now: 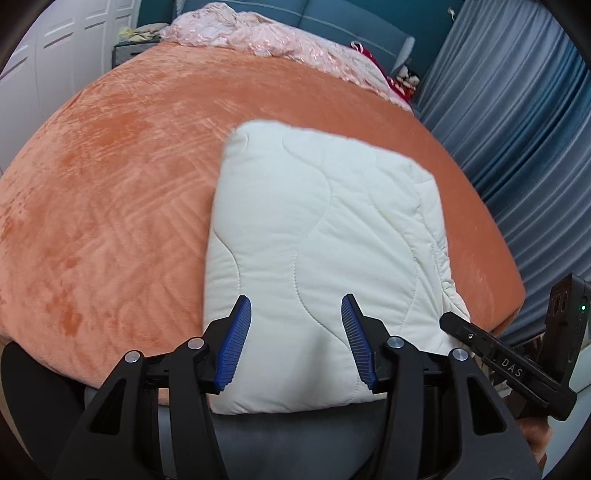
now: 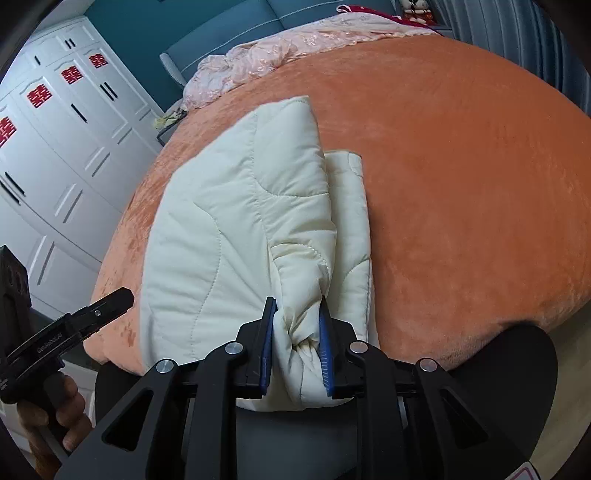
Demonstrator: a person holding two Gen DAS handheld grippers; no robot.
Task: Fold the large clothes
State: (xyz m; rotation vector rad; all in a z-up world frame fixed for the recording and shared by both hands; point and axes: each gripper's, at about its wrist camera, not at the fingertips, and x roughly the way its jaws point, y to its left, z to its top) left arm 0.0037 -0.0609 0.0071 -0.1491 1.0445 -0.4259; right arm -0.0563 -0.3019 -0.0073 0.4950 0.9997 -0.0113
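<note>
A cream quilted garment [image 1: 325,229] lies folded into a thick pad near the front edge of the bed. My left gripper [image 1: 296,298] hovers open above its near end, its blue pads [image 1: 236,343] wide apart with nothing pinched. My right gripper [image 2: 297,301] is shut on a bunched fold of the cream garment [image 2: 236,206] at its near right edge, and the fabric is squeezed between the blue pads [image 2: 325,343]. A narrower layer of it sticks out to the right of the top fold. The right gripper [image 1: 480,343] also shows beside the garment's right corner in the left wrist view.
The bed is covered by an orange plush blanket [image 1: 110,192]. A crumpled pink cover [image 1: 258,33] lies at the headboard. White wardrobe doors [image 2: 66,147] stand on one side of the bed and blue curtains [image 1: 517,129] hang on the other. A hand [image 2: 70,417] holds the left gripper.
</note>
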